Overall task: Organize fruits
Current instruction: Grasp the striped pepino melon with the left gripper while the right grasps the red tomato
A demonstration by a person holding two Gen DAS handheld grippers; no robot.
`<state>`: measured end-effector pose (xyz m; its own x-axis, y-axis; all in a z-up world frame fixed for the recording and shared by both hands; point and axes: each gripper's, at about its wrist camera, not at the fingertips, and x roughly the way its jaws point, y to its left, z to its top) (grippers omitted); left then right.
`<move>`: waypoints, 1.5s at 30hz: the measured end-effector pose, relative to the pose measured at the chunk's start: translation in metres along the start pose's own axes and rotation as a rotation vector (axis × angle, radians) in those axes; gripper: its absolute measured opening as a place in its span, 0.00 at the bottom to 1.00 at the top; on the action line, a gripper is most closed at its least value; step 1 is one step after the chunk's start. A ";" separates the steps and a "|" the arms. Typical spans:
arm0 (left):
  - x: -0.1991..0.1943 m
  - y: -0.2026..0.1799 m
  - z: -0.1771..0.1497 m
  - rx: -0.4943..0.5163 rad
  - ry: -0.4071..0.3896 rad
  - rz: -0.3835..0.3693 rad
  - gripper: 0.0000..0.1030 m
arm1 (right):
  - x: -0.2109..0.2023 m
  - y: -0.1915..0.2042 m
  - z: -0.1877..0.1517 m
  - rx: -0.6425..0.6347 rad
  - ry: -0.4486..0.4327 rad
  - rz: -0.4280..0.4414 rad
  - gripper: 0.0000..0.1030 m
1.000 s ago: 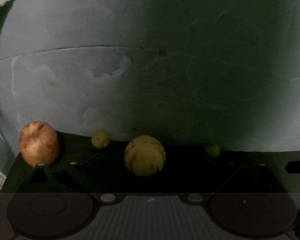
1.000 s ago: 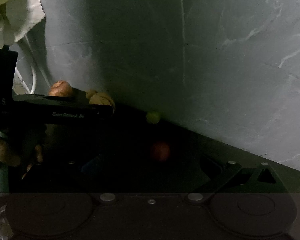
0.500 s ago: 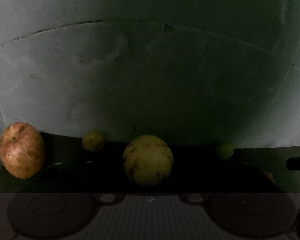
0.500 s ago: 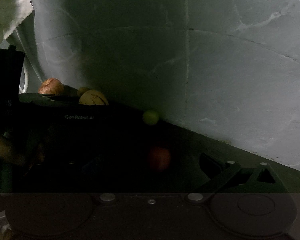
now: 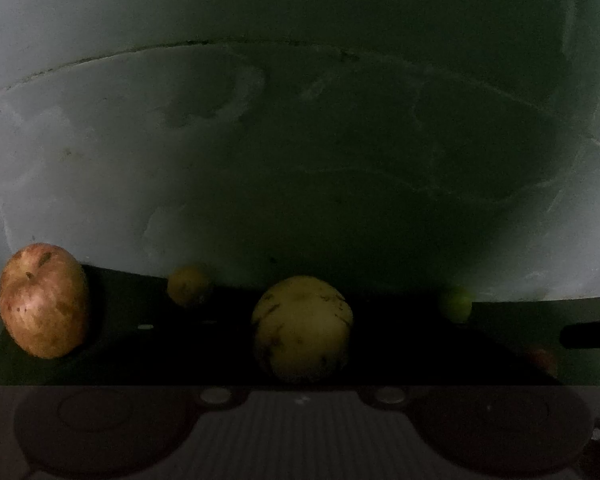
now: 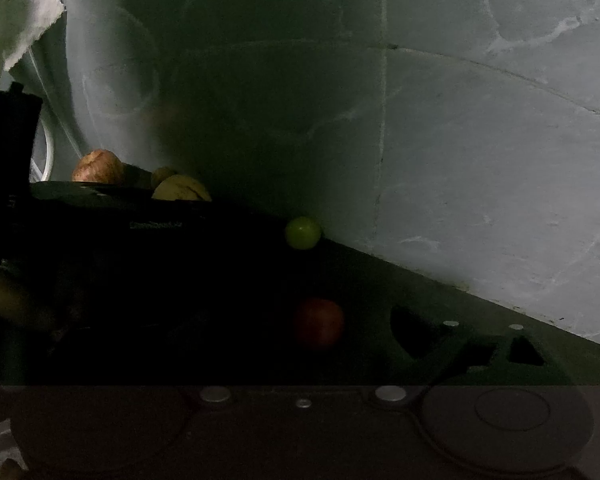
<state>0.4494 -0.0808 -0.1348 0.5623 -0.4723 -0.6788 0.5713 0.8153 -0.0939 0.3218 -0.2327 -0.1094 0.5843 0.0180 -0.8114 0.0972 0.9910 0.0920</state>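
Now closer, yellow fruit (image 5: pixel 302 328) larger than before, red apple (image 5: pixel 43 300) left, both tongs' state unclear.

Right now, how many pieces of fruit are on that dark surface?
5: a red-streaked apple far left, a small yellow-orange fruit behind, a big speckled yellow fruit centre, a small green fruit by the wall, a dim red fruit nearer. Shadows may hide more.

red apple (image 5: pixel 43 300) far L | yellow fruit (image 5: pixel 302 328) mid | sm orange fruit (image 5: pixel 189 285) & green fruit (image 5: pixel 455 303) by wall
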 end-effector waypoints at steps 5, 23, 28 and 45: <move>-0.005 -0.001 -0.001 0.000 -0.013 -0.008 0.55 | 0.005 0.001 -0.001 -0.014 0.015 -0.011 0.75; -0.026 -0.001 -0.004 0.004 -0.014 0.030 0.55 | 0.009 -0.001 -0.004 -0.023 0.017 -0.009 0.30; -0.050 0.000 -0.008 -0.003 -0.023 0.055 0.55 | -0.007 0.004 -0.004 -0.038 -0.007 0.019 0.30; -0.170 -0.037 -0.012 -0.072 -0.111 0.214 0.55 | -0.108 0.020 0.010 -0.135 -0.159 0.190 0.30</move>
<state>0.3253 -0.0271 -0.0251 0.7303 -0.3171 -0.6050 0.3903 0.9206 -0.0113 0.2694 -0.2163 -0.0143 0.7015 0.1950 -0.6854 -0.1287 0.9807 0.1473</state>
